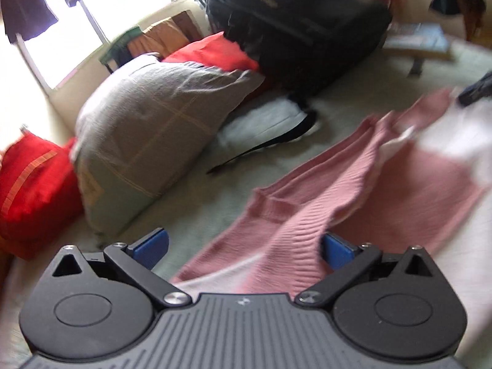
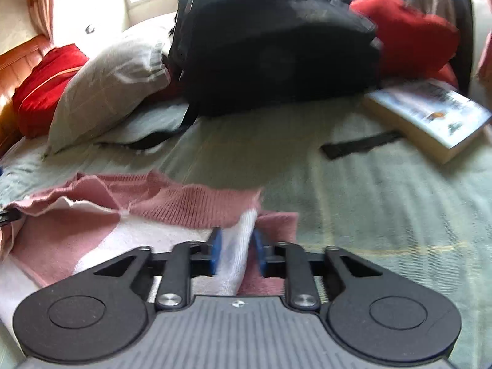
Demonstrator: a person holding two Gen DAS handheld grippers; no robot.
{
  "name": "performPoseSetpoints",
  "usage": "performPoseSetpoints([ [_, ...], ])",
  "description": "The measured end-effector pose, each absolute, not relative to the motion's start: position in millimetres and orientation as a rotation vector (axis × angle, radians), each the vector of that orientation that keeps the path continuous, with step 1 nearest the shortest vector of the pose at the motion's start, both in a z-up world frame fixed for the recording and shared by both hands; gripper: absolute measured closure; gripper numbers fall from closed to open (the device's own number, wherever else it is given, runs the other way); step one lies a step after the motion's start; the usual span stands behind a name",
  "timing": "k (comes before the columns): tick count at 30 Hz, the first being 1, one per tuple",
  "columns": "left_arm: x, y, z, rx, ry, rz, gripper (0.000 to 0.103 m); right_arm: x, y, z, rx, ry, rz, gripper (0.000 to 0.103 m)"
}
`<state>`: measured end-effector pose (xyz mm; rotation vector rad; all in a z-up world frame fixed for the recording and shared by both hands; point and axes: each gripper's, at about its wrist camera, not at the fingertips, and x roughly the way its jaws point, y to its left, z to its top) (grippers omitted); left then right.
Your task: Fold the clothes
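Mid-fold: the pink-and-white sweater (image 2: 101, 224) is spread on the bed (image 2: 369, 215) in front of the black backpack (image 2: 270, 49). Left hand-held gripper (image 1: 244, 247) is spread wide. Right hand-held gripper (image 2: 236, 253) is parted, white hem loose between. Probably a regrip is needed next.

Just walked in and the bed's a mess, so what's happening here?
A person with a gripper in each hand is folding a pink-and-white sweater on the bed. The left gripper is wide open, with knit lying between its fingers. The right gripper has a white fold between its fingers, which are partly apart.
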<state>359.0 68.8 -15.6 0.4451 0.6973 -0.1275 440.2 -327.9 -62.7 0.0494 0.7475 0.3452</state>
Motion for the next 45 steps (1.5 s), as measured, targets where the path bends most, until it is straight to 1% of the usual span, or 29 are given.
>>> performPoseSetpoints([
  [4, 325, 81, 6, 0.340, 0.701, -0.238, 0.001, 417, -324, -42, 0.031, 0.675, 0.374, 0.059],
  [5, 317, 83, 6, 0.318, 0.712, -0.268, 0.001, 410, -322, -37, 0.032, 0.664, 0.400, 0.056],
  [6, 310, 86, 4, 0.291, 0.734, -0.300, 0.001, 403, -319, -32, 0.027, 0.652, 0.422, 0.051],
  [9, 290, 91, -10, 0.240, 0.802, -0.361, 0.001, 384, -306, -23, -0.012, 0.616, 0.481, 0.041],
  [14, 288, 98, -43, 0.151, 0.891, -0.375, 0.001, 358, -283, -17, -0.043, 0.590, 0.573, 0.035],
  [17, 310, 103, -55, 0.005, 0.944, -0.405, 0.001, 351, -272, -19, -0.067, 0.593, 0.588, 0.035],
  [19, 323, 106, -55, -0.046, 0.926, -0.396, 0.001, 346, -267, -20, -0.080, 0.595, 0.591, 0.035],
  [24, 356, 127, -34, -0.188, 0.767, -0.321, 0.001, 337, -265, -25, -0.094, 0.607, 0.584, 0.034],
  [27, 371, 138, -24, -0.202, 0.666, -0.175, 0.001, 337, -265, -30, -0.102, 0.625, 0.575, 0.034],
  [30, 373, 141, -17, -0.197, 0.639, -0.110, 0.001, 336, -266, -33, -0.107, 0.634, 0.567, 0.034],
  [34, 354, 137, -17, -0.200, 0.653, -0.170, 0.001, 336, -270, -35, -0.114, 0.641, 0.562, 0.034],
  [37, 333, 128, -24, -0.145, 0.693, -0.251, 0.001, 332, -273, -40, -0.134, 0.653, 0.571, 0.034],
  [40, 310, 118, -40, -0.038, 0.724, -0.284, 0.001, 321, -279, -46, -0.158, 0.662, 0.586, 0.036],
  [42, 298, 118, -54, -0.010, 0.772, -0.273, 0.001, 315, -288, -55, -0.143, 0.705, 0.586, 0.036],
  [44, 289, 122, -70, -0.014, 0.837, -0.243, 0.001, 308, -298, -64, -0.124, 0.749, 0.586, 0.040],
  [45, 285, 124, -77, -0.004, 0.855, -0.230, 0.001, 305, -304, -70, -0.108, 0.771, 0.587, 0.045],
])
